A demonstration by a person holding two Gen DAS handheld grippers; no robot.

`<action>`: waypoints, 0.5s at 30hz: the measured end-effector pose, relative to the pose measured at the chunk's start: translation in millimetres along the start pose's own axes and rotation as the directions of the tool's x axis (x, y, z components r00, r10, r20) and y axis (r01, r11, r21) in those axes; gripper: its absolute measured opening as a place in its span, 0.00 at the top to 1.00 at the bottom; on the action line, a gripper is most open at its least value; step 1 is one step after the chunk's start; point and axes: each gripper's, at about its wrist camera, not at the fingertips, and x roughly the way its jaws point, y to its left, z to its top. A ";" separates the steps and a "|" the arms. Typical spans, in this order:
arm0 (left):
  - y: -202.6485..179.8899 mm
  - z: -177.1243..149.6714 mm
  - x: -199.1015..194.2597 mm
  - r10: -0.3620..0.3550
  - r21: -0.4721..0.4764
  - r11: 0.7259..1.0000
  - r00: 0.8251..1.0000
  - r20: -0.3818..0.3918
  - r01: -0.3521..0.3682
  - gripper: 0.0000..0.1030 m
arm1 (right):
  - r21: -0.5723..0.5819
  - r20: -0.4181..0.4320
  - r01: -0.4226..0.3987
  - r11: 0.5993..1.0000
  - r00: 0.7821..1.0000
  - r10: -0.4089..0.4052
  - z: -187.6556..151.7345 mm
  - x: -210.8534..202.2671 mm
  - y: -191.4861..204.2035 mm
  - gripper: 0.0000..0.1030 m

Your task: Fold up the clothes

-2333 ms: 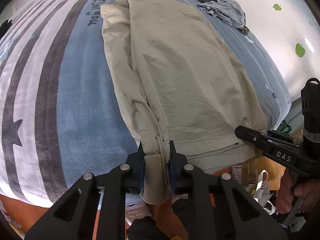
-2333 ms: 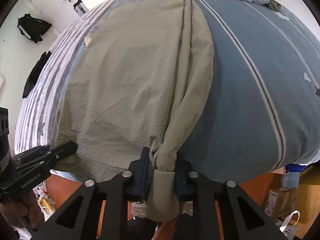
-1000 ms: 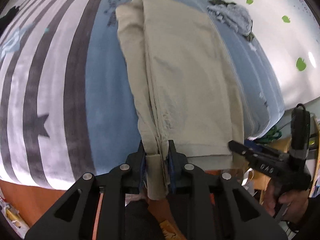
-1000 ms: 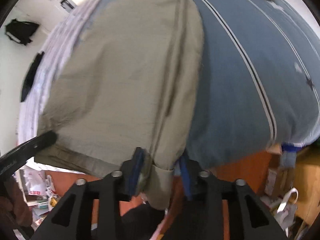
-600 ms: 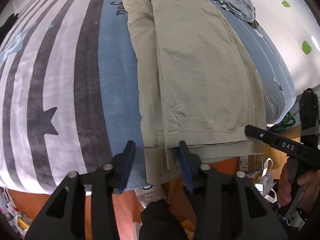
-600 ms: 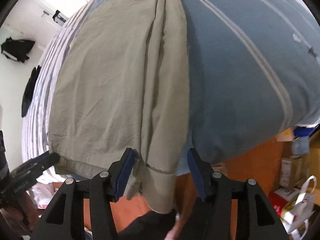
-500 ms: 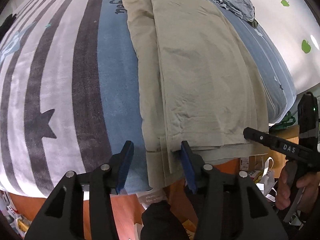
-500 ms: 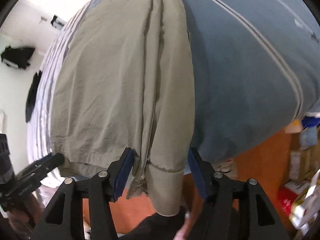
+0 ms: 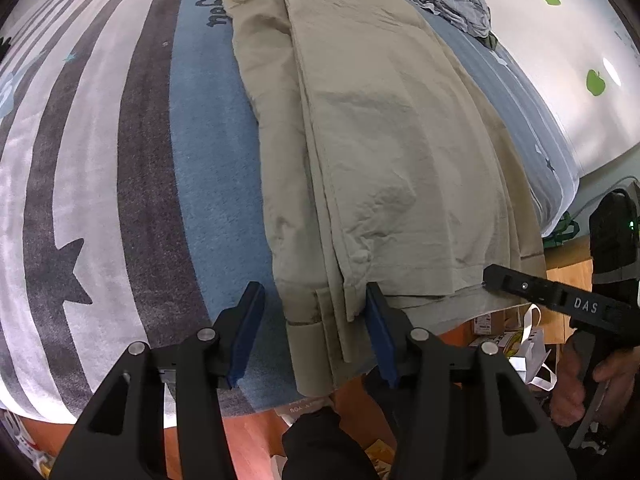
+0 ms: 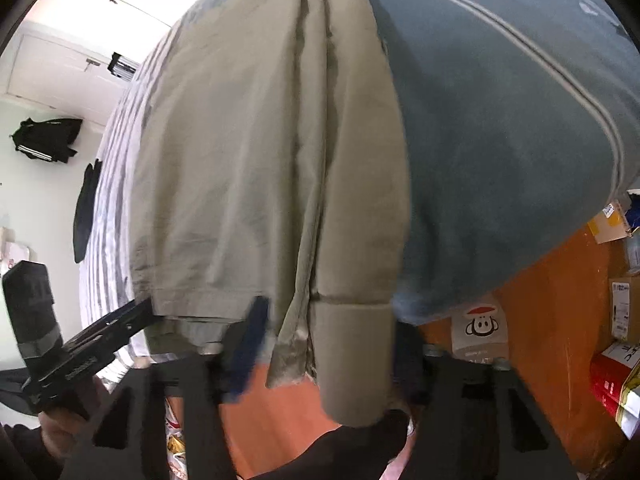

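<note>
One pair of khaki trousers (image 9: 384, 152), folded lengthwise, is lying along one bed (image 9: 200, 160) under a blue, white and grey striped blanket with star prints. Its two hemmed leg ends (image 9: 316, 344) are hanging over the bed's near edge, above an orange floor (image 10: 552, 320).

Two hand-held grippers are showing. The left gripper (image 9: 312, 332) is standing spread, its two blue pads (image 9: 244, 336) sitting either side of the left hem corner without pressing it; its jaws have just been opening, and the cloth is lying loose between them. The right gripper (image 10: 324, 352) is blurring in its own view: one blue pad (image 10: 248, 344) is showing left of the right hem corner, the other is hiding behind the cuff. Its jaws have just been closing with the cuff between them, but whether they are pinching the cloth cannot be told.

One crumpled grey garment (image 9: 452, 0) is lying near the far corner of the bed, well apart from the trousers. Three green apple stickers (image 9: 594, 82) are dotting the white wall. One black jacket (image 10: 48, 140) is hanging on the far wall. Cardboard boxes (image 10: 620, 308) are standing on the floor; their number is unclear.
</note>
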 end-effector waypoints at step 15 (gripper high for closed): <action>-39.8 13.8 -27.9 0.021 0.056 0.998 0.999 0.045 -0.024 0.88 | -0.191 0.094 0.108 0.976 0.991 -0.091 14.6 -44.0 56.0 0.86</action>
